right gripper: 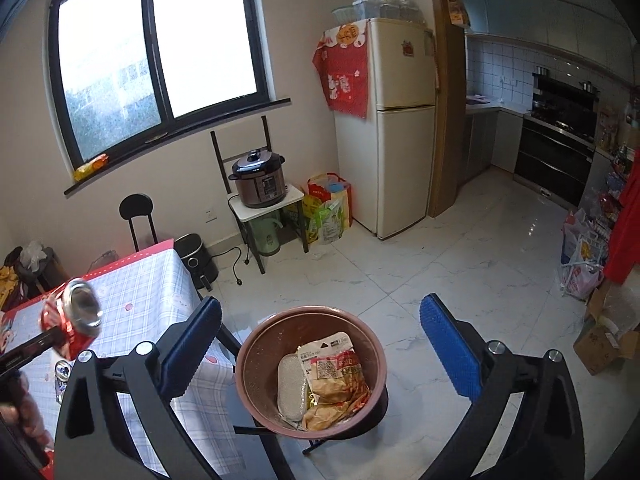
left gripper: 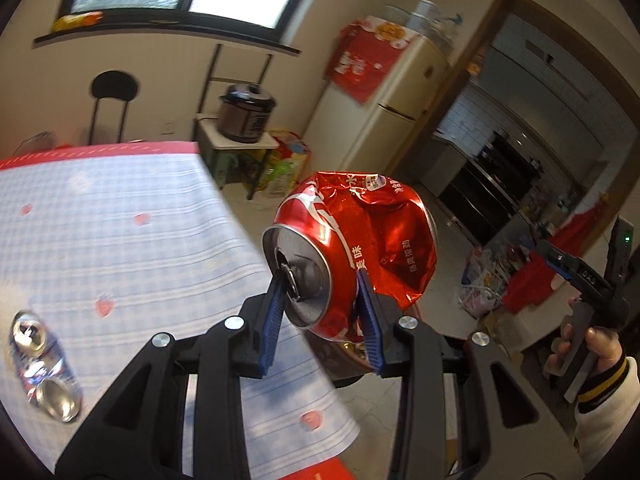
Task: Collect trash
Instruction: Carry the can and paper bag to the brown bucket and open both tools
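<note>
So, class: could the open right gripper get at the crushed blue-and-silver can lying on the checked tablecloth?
Probably yes: the right gripper is empty and the blue-and-silver can lies uncovered, but the left gripper with its red can hangs between.

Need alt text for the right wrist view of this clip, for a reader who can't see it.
The open right hand-held gripper hangs over a brown trash bin that holds snack wrappers. At left, the left hand-held gripper grips a crushed red can above the checked table. Behind are a window, a fridge and a kitchen.
</note>
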